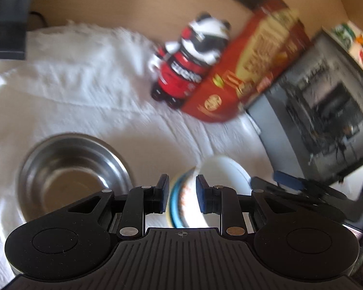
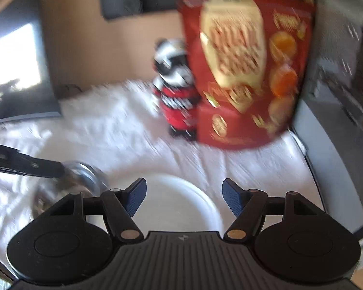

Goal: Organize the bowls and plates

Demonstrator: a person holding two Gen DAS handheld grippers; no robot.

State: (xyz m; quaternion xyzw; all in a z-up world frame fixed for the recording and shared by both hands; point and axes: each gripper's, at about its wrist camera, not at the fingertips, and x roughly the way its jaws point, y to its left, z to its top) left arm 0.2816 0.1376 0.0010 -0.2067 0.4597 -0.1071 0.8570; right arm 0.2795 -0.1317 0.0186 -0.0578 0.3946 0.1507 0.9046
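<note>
on the white cloth (image 1: 84, 77) a steel bowl (image 1: 70, 171) sat left of a white bowl (image 1: 205, 188) clasped on its rim by the left gripper (image 1: 182, 193), while the right gripper (image 2: 184, 198) hung spread, unladen, over a white plate (image 2: 181, 205).

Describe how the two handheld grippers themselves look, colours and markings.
Both the left gripper and right gripper are matte black plastic: a ribbed central body with a small crosshair mark, two round side housings, linkage arms with silver and brass-coloured pivot pins, and dark blue fingertip pads.
</note>
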